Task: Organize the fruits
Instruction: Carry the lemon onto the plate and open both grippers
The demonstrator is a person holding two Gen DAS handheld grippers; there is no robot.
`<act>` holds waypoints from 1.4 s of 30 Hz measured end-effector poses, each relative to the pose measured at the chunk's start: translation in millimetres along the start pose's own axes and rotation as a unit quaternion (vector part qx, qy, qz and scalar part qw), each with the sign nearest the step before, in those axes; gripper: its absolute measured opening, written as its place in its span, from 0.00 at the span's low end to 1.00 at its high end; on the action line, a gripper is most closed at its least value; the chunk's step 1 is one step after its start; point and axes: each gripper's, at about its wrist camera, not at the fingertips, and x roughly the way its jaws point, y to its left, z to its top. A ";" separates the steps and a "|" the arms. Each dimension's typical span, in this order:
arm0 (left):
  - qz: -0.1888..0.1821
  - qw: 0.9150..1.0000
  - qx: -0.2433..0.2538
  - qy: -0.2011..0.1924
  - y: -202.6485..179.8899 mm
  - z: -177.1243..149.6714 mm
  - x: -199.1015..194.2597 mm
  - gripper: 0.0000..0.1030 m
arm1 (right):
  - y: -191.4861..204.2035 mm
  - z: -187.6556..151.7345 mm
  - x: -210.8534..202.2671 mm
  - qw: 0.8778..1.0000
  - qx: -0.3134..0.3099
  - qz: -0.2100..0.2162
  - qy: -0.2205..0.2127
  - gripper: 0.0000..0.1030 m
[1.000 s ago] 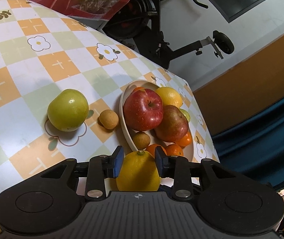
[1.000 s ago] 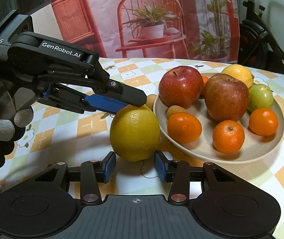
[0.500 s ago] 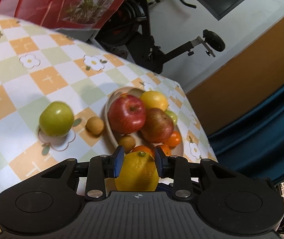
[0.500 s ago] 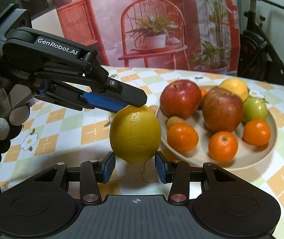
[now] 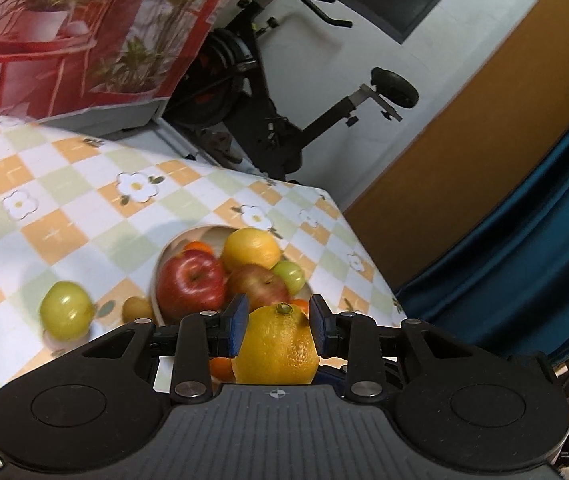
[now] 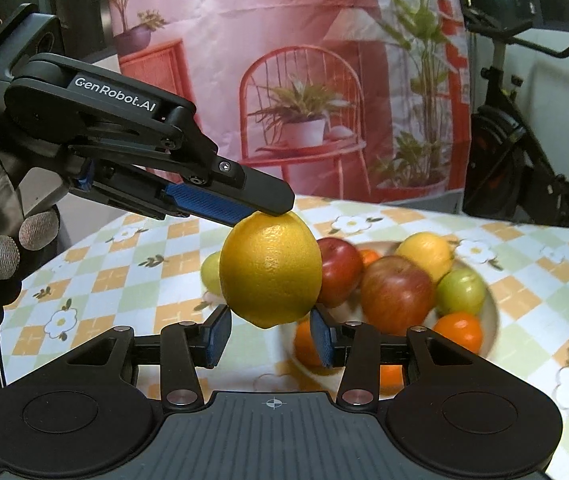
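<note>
A big yellow lemon (image 5: 276,348) hangs in the air above the checked tablecloth, and my left gripper (image 5: 279,326) is shut on it, one blue pad on each side. In the right wrist view the same lemon (image 6: 270,272) hangs from the left gripper (image 6: 260,208), which reaches in from the left in a gloved hand. My right gripper (image 6: 270,338) sits just under the lemon, open, its pads clear of the peel. Behind stands the cream plate (image 6: 488,320) with two red apples, a yellow fruit, a small green fruit and several oranges.
A green apple (image 5: 66,312) and a small brown fruit (image 5: 136,308) lie on the tablecloth left of the plate (image 5: 160,268). The table's far edge (image 5: 324,196) is close behind the plate. An exercise bike (image 5: 268,120) and a printed backdrop (image 6: 304,80) stand beyond.
Both grippers have risen. The lemon has left the tablecloth in the left gripper's grip, and the plate and table now look lower and farther away.
</note>
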 end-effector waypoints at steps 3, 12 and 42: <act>-0.004 1.000 0.004 0.009 -8.9 1.6 10.2 0.33 | -10.9 -0.8 -6.9 1.000 0.004 -0.007 0.000 0.39; -0.011 0.998 0.025 0.049 -36.8 -1.6 56.7 0.33 | -50.5 -18.5 -21.9 0.999 0.028 -0.035 0.010 0.39; 0.038 0.996 0.025 0.079 -39.9 5.0 107.3 0.32 | -92.0 -31.6 -11.8 0.997 0.050 -0.054 0.022 0.41</act>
